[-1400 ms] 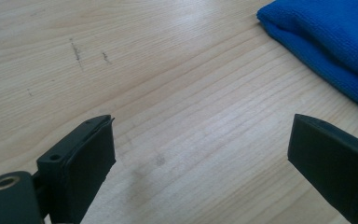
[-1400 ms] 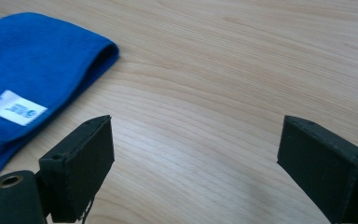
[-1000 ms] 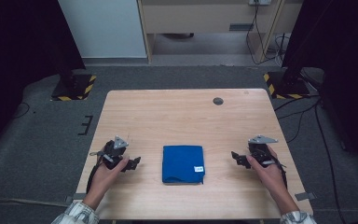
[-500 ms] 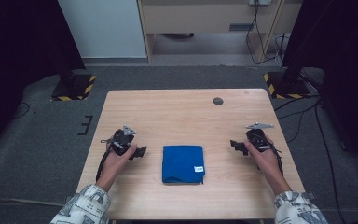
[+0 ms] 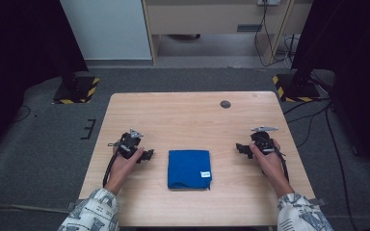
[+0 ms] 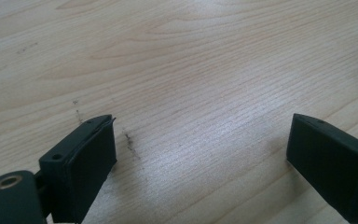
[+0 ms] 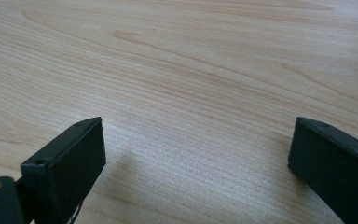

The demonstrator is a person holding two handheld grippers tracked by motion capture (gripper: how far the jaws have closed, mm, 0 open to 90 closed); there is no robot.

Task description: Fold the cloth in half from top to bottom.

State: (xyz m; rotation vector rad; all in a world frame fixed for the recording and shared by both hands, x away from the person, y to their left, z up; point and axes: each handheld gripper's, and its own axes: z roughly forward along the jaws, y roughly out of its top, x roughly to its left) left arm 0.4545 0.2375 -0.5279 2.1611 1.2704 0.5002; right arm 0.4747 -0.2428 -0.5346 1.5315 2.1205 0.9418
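So, what's going on: a folded blue cloth sits square in the near middle of the wooden table, and the person has a gripper on either side of it, both well clear of the fabric. The left gripper rests low by the table to the cloth's left with its jaws pointing in toward it, and the right gripper mirrors that on the other side. My read is that this symmetrical setup is on purpose, so each tool can take one side of the cloth, maybe to unfold it or lift it flat, though that's just a guess. In the left gripper view the two black jaws stand wide apart with nothing but bare wood grain and a few dark scuffs between them; the right gripper view is the same, and its jaws have just been opening wider, with nothing between them. As for writing, there's a small white tag at the cloth's near right corner, but it's far too tiny to read. A small dark round spot sits near the far edge.
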